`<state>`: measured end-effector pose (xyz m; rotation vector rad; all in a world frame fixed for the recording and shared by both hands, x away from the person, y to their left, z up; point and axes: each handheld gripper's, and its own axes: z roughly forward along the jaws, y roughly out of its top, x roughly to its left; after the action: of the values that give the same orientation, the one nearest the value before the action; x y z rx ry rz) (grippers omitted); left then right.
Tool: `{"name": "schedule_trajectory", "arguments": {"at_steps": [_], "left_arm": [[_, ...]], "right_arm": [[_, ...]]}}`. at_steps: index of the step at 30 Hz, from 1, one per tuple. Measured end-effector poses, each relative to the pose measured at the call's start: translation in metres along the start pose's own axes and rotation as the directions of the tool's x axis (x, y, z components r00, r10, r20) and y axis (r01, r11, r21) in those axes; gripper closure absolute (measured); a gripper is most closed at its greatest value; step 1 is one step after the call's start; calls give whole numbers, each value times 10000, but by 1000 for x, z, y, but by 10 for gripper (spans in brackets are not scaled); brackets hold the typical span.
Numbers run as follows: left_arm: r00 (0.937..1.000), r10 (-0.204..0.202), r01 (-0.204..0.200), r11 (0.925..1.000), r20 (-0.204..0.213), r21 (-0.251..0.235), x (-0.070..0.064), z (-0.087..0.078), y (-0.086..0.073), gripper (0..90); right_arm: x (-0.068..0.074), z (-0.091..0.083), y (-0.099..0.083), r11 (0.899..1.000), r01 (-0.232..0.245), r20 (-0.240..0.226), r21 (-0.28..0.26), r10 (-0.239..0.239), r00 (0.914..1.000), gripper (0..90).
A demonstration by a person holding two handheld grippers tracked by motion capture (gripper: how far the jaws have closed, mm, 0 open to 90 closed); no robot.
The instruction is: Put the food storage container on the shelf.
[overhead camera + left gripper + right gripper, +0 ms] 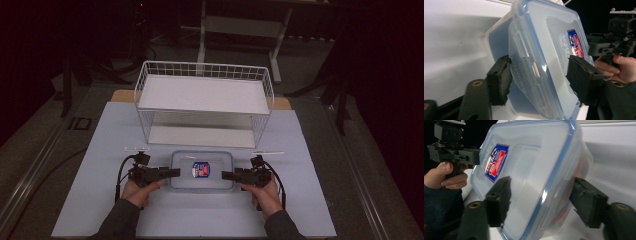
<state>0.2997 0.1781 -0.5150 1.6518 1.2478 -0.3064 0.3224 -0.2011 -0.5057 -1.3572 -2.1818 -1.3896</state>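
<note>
A clear plastic container [215,167] with a blue-rimmed lid and a red and blue label [200,169] lies flat on the white mat near the front. My left gripper [174,172] reaches its left end and my right gripper [225,175] its right end, each held by a hand. In the left gripper view the container [541,45] sits with its end between the spread jaws of the left gripper [540,80]. In the right gripper view the container [534,157] lies likewise between the jaws of the right gripper [541,200]. Both look open around it.
A white wire rack [205,95] with two shelves stands just behind the container, its open side facing me. The white mat [100,200] covers the table. Dark floor and stand legs [277,45] lie beyond the far edge.
</note>
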Motion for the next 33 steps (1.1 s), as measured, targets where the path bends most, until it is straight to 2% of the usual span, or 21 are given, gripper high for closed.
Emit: {"name": "schedule_trajectory", "arguments": {"at_steps": [2,7,9,18,22,24,27,33], "left_arm": [[9999,132,-132,9999,14,35,-3,-4,-3,434],[9997,164,-163,9999,201,-46,-7,-13,-12,493],[9995,275,-274,9996,158,-77,-8,-13,-13,495],[9994,321,-319,9994,158,-154,-9,-13,-14,494],[9995,310,-311,9993,-31,-200,-13,-12,-14,486],[9987,463,-467,9987,-188,-185,-15,-12,-14,479],[9981,556,-560,9983,-276,-151,-17,-13,-15,479],[9981,511,-515,9986,-345,-117,-20,-14,-15,483]], "right_arm": [[2,-4,-2,9999,38,-60,-95,-39,10000,405],[5,-11,-7,9996,154,-313,-239,-161,9994,458],[5,-12,-8,9996,155,-403,-234,-164,9991,469],[1,-16,-9,9999,-45,-724,-130,36,9974,503],[3,-16,-9,9999,-73,-594,-90,68,9982,498],[5,-16,-9,10000,-8,-494,-35,6,9988,499],[7,-17,-9,10000,70,-405,-8,-71,9992,500],[10,-19,-10,10000,-82,-325,11,82,9994,508]]}}
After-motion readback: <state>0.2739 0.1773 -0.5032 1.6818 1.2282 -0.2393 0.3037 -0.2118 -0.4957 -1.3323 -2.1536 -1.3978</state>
